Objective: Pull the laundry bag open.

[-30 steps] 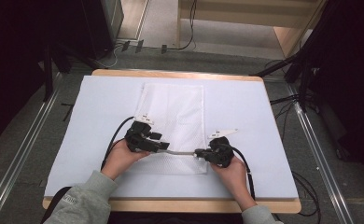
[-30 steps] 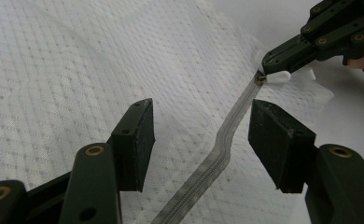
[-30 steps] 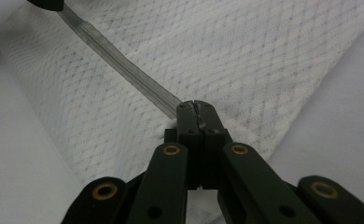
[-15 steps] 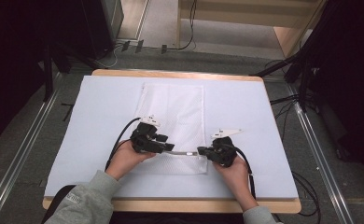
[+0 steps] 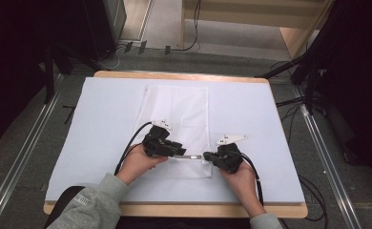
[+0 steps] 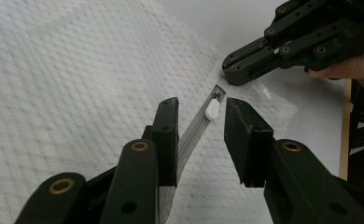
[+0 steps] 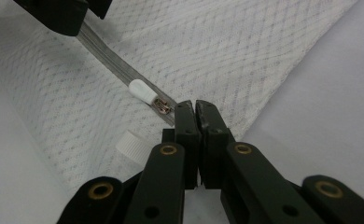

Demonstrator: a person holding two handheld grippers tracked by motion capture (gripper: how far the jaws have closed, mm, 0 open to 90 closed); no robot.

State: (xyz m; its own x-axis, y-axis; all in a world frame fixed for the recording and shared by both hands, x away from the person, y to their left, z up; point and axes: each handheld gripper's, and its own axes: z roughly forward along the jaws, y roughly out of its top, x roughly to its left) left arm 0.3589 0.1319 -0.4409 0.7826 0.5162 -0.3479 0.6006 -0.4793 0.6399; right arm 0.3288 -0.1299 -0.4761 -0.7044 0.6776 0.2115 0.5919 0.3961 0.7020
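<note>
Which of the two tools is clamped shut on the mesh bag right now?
The right tool: it pinches the mesh bag at the zipper's end, while the left tool, which has just been closing, straddles the white zipper pull.

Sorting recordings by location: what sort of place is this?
Probably a lab or workshop recording station: a covered table between floor rails, cables trailing across the floor, and a mesh bag laid out for handling.

White mesh zip bag (image 5: 177,129) flat on table, white zipper pull (image 6: 212,110) near its corner
</note>
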